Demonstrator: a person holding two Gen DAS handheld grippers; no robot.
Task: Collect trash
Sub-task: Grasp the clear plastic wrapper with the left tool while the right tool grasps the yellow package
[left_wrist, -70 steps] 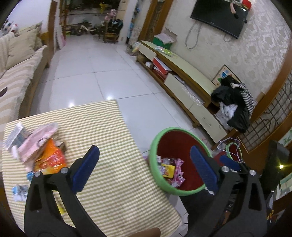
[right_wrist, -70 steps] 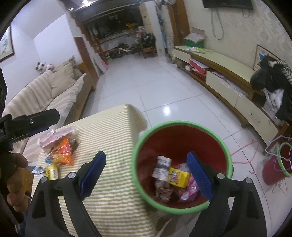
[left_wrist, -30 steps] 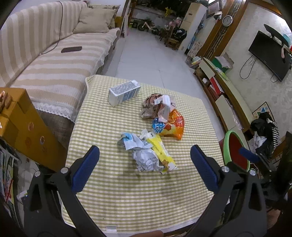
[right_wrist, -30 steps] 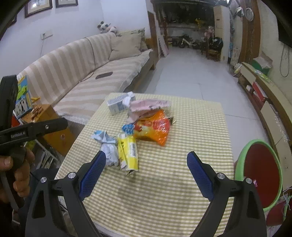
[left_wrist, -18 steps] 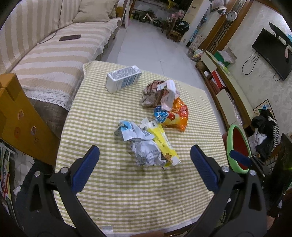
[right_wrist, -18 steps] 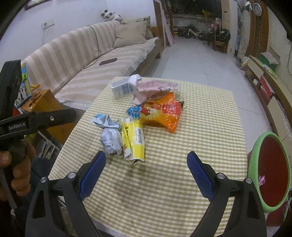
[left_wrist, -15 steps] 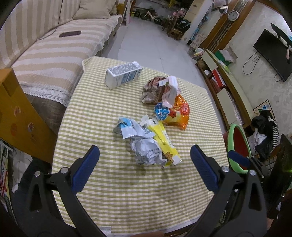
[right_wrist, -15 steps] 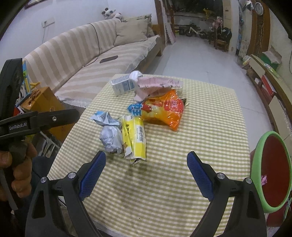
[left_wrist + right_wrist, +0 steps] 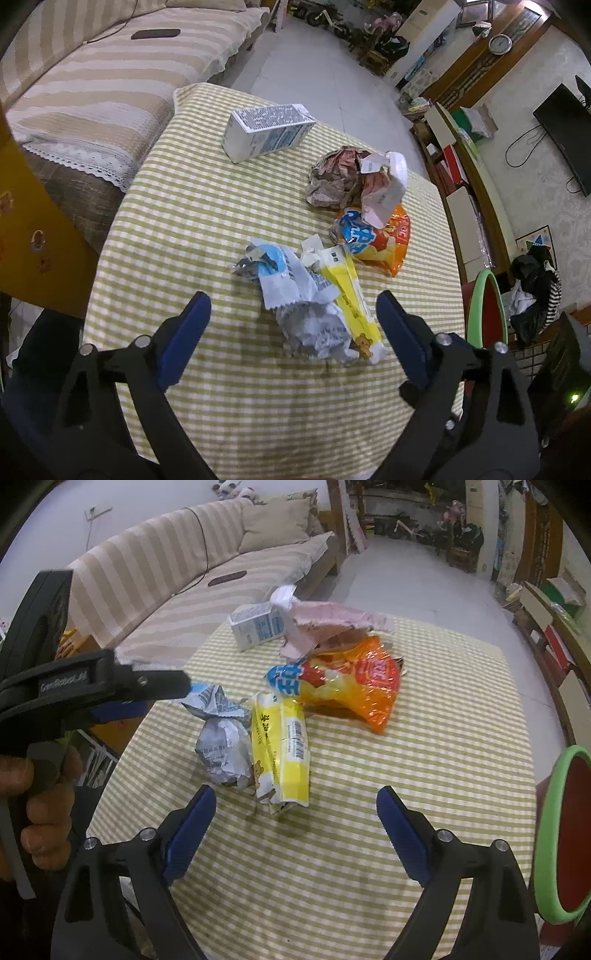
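Holding both grippers, left and right, jaws open and just narrowing around nothing, we see the bin beside the desk, contents hidden.

On the table, the carton lies behind the wrappers, the bin off its right edge.
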